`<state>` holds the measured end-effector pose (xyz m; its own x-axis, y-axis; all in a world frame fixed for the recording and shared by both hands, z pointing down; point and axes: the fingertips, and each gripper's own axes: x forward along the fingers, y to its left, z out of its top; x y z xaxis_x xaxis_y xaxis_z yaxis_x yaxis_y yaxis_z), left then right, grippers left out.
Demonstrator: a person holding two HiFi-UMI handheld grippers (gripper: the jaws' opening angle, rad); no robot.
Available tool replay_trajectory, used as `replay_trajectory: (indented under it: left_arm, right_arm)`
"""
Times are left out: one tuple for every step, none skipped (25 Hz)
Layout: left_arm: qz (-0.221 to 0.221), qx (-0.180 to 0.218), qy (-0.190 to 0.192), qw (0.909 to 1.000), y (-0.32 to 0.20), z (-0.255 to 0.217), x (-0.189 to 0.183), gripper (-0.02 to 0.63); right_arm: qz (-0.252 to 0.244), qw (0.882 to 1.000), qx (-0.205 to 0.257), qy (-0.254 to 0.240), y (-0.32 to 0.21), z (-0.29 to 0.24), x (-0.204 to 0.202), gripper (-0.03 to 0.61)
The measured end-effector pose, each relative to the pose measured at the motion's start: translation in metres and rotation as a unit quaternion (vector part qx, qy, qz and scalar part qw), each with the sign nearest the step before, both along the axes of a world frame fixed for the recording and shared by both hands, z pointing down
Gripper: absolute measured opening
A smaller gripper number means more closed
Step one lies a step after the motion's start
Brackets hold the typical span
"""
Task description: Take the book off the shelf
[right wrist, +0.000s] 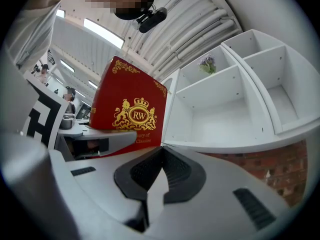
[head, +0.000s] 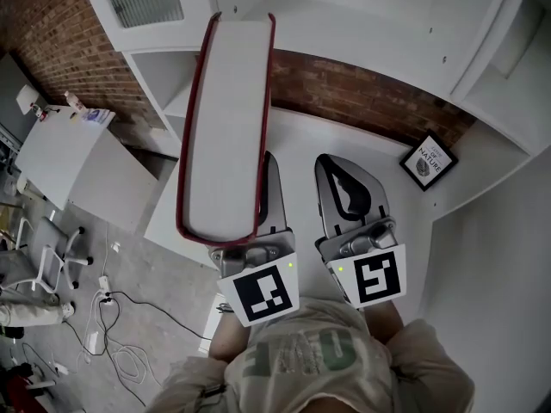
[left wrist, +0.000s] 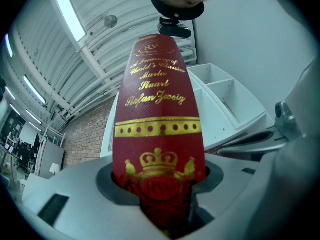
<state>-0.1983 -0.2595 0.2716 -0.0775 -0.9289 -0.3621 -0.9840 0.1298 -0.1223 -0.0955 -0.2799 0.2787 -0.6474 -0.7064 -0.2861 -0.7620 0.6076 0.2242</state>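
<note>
The left gripper (left wrist: 159, 200) is clenched on the red book (head: 225, 127), its jaws pressed against the two covers at the book's lower end, with the spine facing straight back at that gripper's camera. From the jaws the book rises up and away along the line of the gripper, so the gold lettering, the dotted gold band and the crown emblem on the spine fill the middle of the left gripper view. In the head view the pale page edge is turned toward the person, framed by the thin red rims of the covers, and the volume reaches from the gripper up across the front of the white shelving unit (head: 370, 149). It is held in the air in front of that unit, resting on none of its boards. The right gripper (right wrist: 161, 152) is shut, its dark pads meeting at the tips with nothing between them. It sits just beside the left one, on the book's right and apart from it. From its camera the book's front cover shows to the left, bearing a gold crest with lions, next to the unit's open white compartments. A small framed picture (head: 429, 162) leans on the shelf board against the brick wall (head: 362, 93), and a sprig of purple flowers (right wrist: 208, 62) stands in an upper compartment
</note>
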Motion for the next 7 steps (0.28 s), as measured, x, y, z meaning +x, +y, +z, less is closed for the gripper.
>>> replay_trajectory:
  left_arm:
    - [0.000,-0.001,0.002,1.0000,-0.0001,0.0001,0.0002,0.244]
    - [0.000,-0.001,0.004,1.0000,-0.0001,-0.0002,0.0009,0.244]
    - [0.001,0.000,0.006,1.0000,0.0000,-0.0008,0.0021,0.244]
    - [0.001,0.001,0.007,1.0000,0.0003,-0.0014,0.0034,0.244]
    - [0.001,0.002,0.008,1.0000,0.0008,-0.0019,0.0045,0.244]
    - [0.001,0.003,0.008,1.0000,0.0015,-0.0025,0.0056,0.244]
    - [0.001,0.005,0.008,1.0000,0.0023,-0.0030,0.0065,0.244]
  right_arm:
    - [-0.003,1.000,-0.006,-0.006,0.0008,-0.0003,-0.0004,0.014]
    - [-0.004,1.000,-0.009,-0.009,0.0012,-0.0009,0.0001,0.014]
    - [-0.004,1.000,-0.008,-0.010,0.0013,-0.0014,0.0013,0.014]
    - [-0.004,1.000,-0.007,-0.010,0.0012,-0.0017,0.0027,0.014]
    - [-0.003,1.000,-0.006,-0.009,0.0011,-0.0018,0.0038,0.014]
    - [-0.003,1.000,-0.005,-0.009,0.0011,-0.0016,0.0048,0.014]
    - [-0.003,1.000,-0.004,-0.008,0.0010,-0.0013,0.0056,0.014]
